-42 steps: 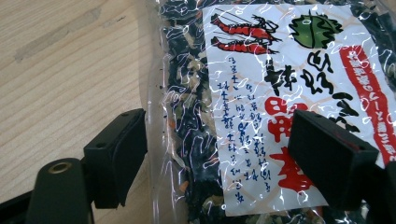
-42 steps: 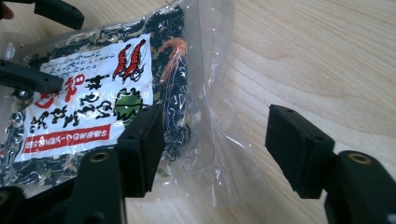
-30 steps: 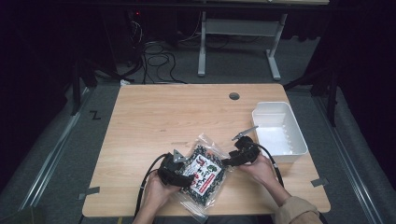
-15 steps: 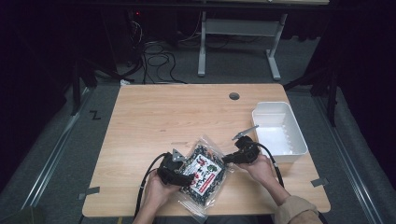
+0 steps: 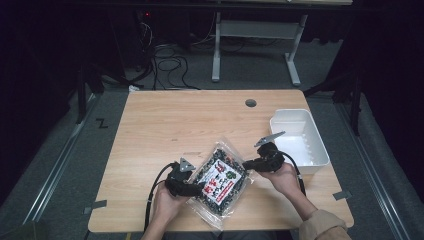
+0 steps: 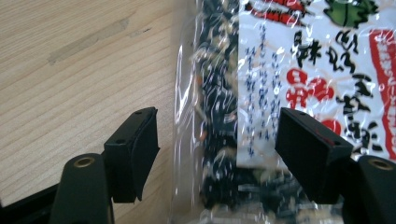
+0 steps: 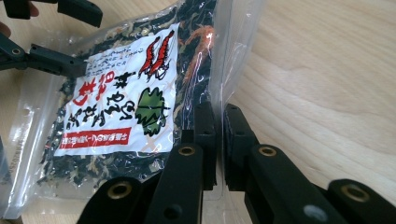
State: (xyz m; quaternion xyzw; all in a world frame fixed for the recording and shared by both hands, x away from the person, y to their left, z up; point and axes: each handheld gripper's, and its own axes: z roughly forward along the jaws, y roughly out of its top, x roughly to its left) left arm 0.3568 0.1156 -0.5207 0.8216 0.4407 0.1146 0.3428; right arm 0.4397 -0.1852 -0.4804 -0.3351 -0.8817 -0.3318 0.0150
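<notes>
A clear bag of dark dried seaweed [image 5: 220, 182] with a white and red label lies near the table's front edge. My right gripper [image 5: 247, 164] is at its right side. In the right gripper view this gripper [image 7: 219, 126] is shut on the bag's clear sealed edge [image 7: 233, 56], and the jaws have just been closing. My left gripper [image 5: 200, 187] is at the bag's left side. Its jaws [image 6: 217, 144] have just been closing and stand apart, with the bag's edge [image 6: 205, 116] between them. The left pad [image 6: 140, 149] is clear of the film.
A white plastic bin [image 5: 300, 140] stands at the table's right edge, close behind my right hand. The wooden table [image 5: 190, 120] has a round cable hole [image 5: 250, 103] at the back. Tape marks [image 5: 95, 206] lie on the floor on both sides.
My right hand has risen slightly, lifting the bag's right edge a little. The left hand has stayed in place.
</notes>
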